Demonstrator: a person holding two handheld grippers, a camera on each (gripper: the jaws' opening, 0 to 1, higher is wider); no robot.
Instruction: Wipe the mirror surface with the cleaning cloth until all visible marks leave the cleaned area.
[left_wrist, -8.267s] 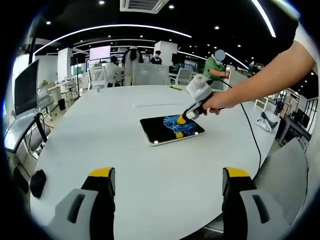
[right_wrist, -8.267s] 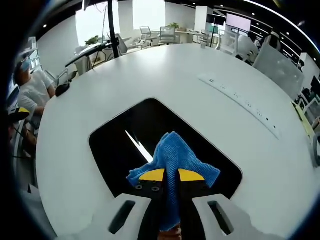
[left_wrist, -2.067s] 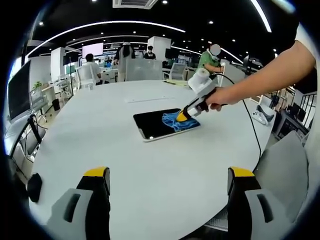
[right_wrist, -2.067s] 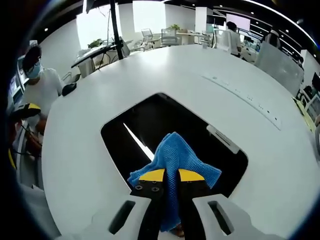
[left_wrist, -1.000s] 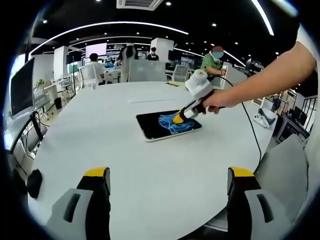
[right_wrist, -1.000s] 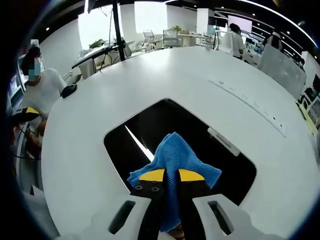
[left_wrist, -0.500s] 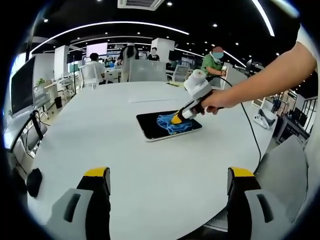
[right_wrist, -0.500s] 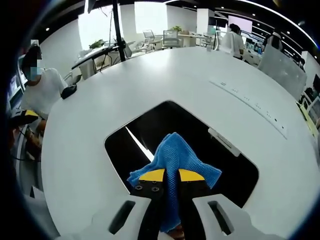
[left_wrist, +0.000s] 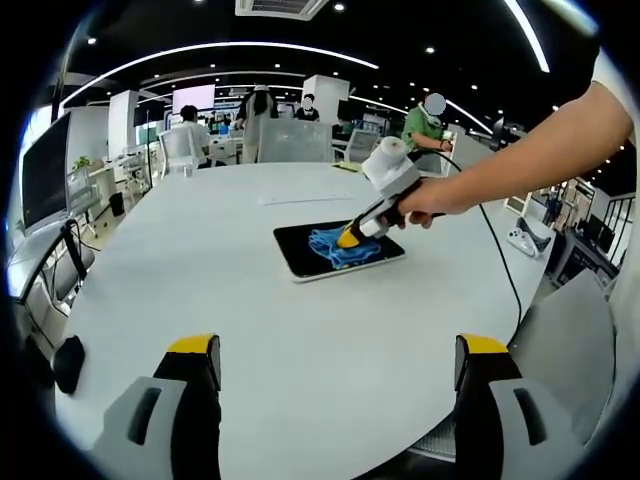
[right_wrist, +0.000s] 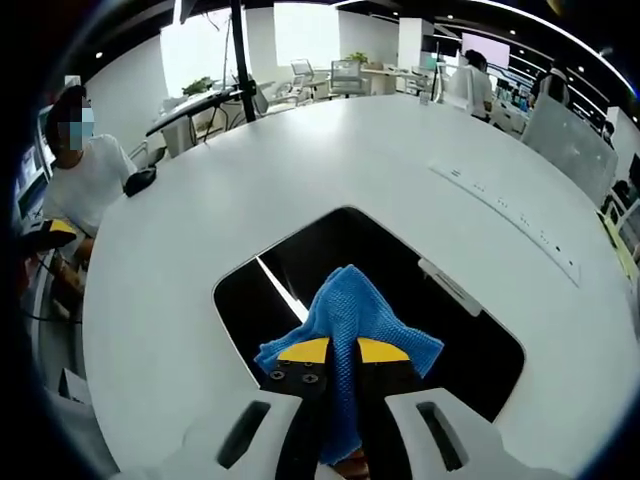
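Blue cloth (right_wrist: 345, 305) in right tongs (right_wrist: 343, 350), low over mirror (right_wrist: 470, 330).

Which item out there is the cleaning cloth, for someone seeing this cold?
Find the big white oval table; a dark rectangular mirror lies flat on it. The cleaning cloth is the bunched blue textured rag on that glass, pinched in the right tool, the only blue, soft thing there.
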